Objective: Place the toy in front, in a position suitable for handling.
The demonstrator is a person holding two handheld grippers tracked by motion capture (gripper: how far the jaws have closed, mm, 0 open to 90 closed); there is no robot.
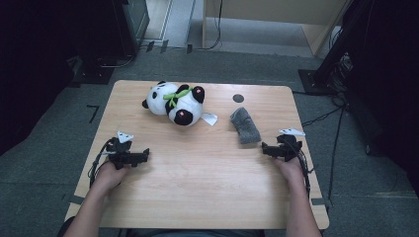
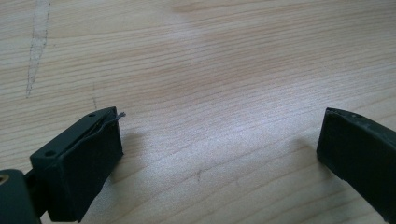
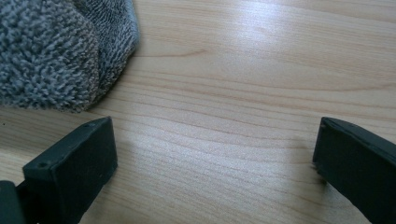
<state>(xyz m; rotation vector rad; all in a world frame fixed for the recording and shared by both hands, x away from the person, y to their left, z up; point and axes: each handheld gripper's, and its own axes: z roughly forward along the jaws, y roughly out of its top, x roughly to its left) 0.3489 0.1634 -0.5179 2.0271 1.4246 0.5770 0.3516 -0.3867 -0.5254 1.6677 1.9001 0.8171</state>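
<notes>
Both grippers' fingers stand spread wide with nothing between them: the left gripper (image 1: 132, 157) rests over bare table (image 1: 207, 168), while the right gripper (image 1: 274, 149) has the grey sock (image 1: 245, 126) just beyond its left finger (image 3: 74, 163) (apart from it, not touching).

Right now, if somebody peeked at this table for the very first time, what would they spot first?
The black-and-white panda plush with a green ribbon, lying at the far side of the wooden table, catches the eye first. Right of it lies a fuzzy grey sock, apart from the panda. Near the front, a person's hands hold the left tool and the right tool, both open and empty, the right one close to the sock.
</notes>
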